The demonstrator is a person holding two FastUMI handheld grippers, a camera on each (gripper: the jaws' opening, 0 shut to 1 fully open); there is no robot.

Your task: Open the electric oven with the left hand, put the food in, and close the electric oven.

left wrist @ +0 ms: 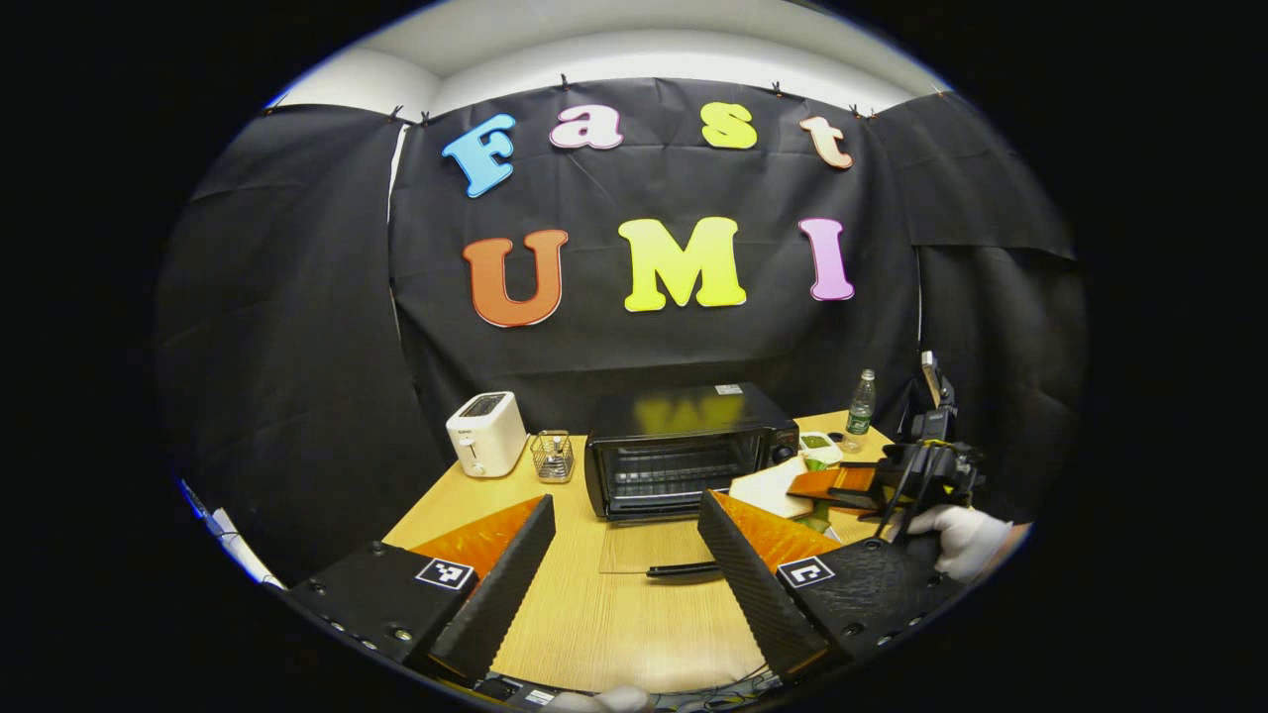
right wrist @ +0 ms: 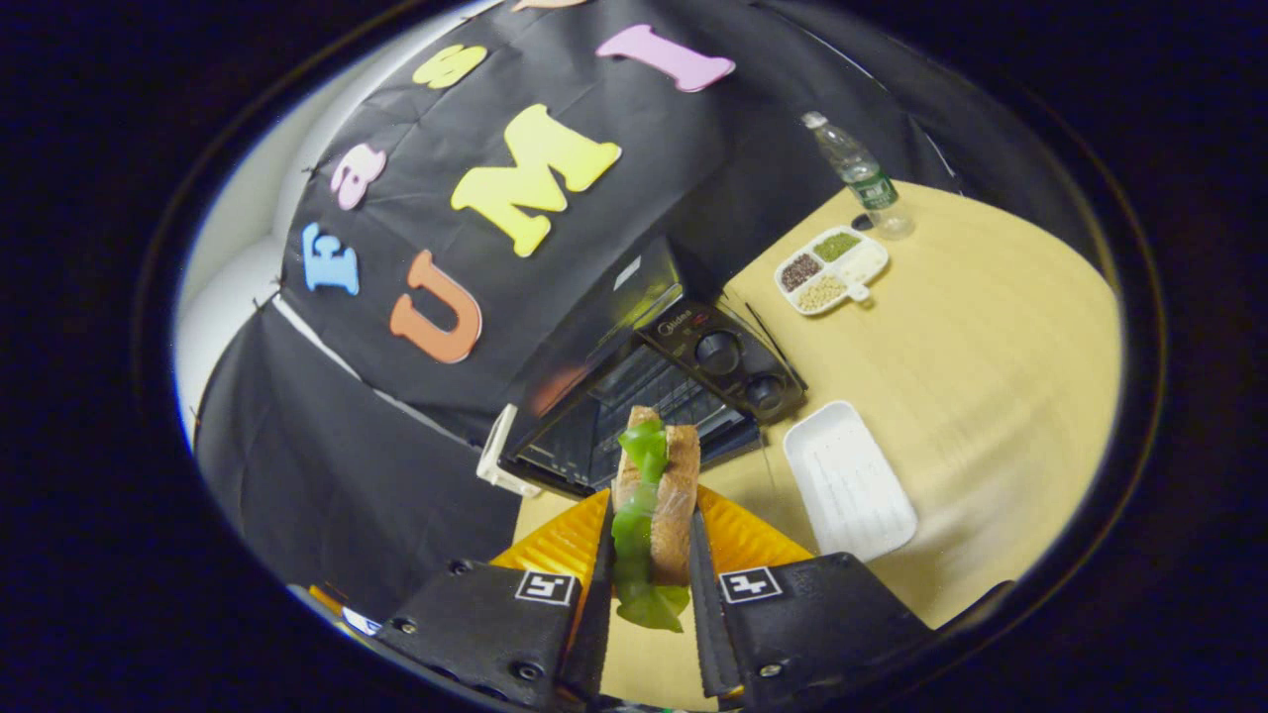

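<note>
The black electric oven (left wrist: 688, 451) stands at the back of the wooden table with its glass door (left wrist: 654, 545) folded down flat, handle toward me. My left gripper (left wrist: 626, 505) hovers open and empty in front of that door. To the right, a gloved hand (left wrist: 966, 540) holds my right gripper (left wrist: 822, 490), aimed toward the oven. In the right gripper view, my right gripper (right wrist: 649, 525) is shut on a sandwich (right wrist: 654, 495) of brown bread and green lettuce, held on edge. The oven (right wrist: 654, 376) lies just beyond it, its wire rack visible inside.
A white toaster (left wrist: 485, 433) and a wire basket (left wrist: 553, 456) stand left of the oven. A white tray (right wrist: 850, 478) lies right of the oven's front. A divided dish of grains (right wrist: 830, 269) and a water bottle (right wrist: 857, 173) sit farther back right.
</note>
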